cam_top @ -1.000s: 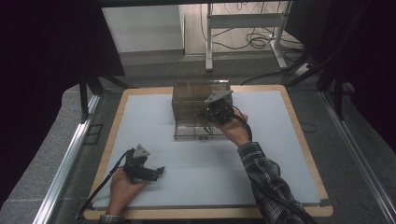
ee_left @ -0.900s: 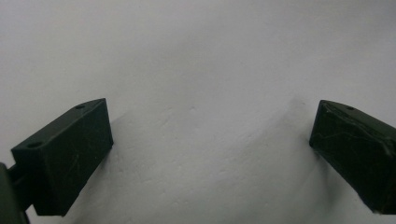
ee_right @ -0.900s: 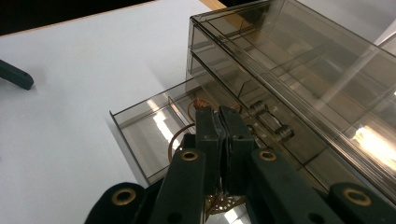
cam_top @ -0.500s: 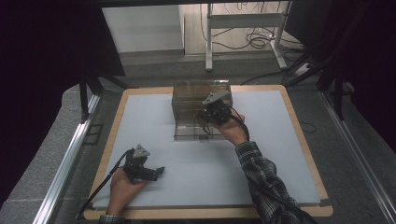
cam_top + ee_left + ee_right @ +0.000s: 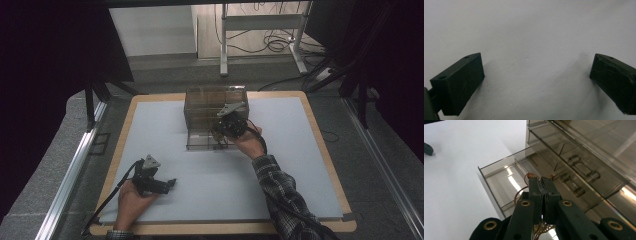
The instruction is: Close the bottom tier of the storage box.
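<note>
Surface: a white mat (image 5: 210, 185) on a wood-edged table (image 5: 320, 150), dark floor and cables beyond it.
Left gripper (image 5: 167, 184): low on the near left of the mat, resting in the person's hand; in the left gripper view its jaws stand wide apart with bare white mat between them, holding nothing.
Right gripper (image 5: 542, 185): farther off, at the front of the drawer unit; its jaws are pressed together on a thin brownish wire loop (image 5: 520, 192), which curls out to the left of the jaws and below them.
Drawer unit (image 5: 215, 107): smoky clear plastic, standing at the far middle of the mat.
Open drawer (image 5: 499, 178): the lowest one, pulled out toward the person; the wire loop hangs over it, and its see-through floor looks bare apart from that.
Upper drawers: shut, with moulded handles (image 5: 580, 168) on their fronts.
Writing: no label or brand can be read.
Change: over the last second both grippers have barely shifted; the drawer stands out as before.
</note>
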Demonstrator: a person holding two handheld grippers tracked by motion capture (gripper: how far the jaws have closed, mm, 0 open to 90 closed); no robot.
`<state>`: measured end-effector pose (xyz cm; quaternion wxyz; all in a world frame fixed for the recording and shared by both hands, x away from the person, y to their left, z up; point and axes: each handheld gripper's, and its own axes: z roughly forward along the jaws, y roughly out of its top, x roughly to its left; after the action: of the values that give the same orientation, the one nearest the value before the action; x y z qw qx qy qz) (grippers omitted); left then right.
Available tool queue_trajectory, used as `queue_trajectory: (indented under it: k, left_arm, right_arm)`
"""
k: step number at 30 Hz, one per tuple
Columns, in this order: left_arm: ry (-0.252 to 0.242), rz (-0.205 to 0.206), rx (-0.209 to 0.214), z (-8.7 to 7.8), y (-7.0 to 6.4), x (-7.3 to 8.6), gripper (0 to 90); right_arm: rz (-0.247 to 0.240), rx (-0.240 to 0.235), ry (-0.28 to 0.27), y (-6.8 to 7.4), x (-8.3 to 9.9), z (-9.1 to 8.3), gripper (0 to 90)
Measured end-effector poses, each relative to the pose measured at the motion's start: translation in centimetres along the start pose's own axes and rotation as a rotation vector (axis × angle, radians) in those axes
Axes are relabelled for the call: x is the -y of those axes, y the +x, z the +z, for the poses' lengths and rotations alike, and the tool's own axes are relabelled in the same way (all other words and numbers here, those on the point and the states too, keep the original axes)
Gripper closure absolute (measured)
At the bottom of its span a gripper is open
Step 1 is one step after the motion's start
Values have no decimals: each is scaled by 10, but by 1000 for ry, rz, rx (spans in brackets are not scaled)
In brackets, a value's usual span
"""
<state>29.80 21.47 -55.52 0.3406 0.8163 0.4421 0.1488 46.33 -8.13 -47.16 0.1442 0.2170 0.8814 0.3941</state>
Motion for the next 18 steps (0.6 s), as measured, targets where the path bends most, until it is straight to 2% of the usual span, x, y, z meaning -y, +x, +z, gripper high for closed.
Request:
queue_trajectory:
  k: [18]
  left_arm:
    - [2,2,-1,0,0,0,0]
  right_arm:
    - [7,-22,21,2,12,5,864]
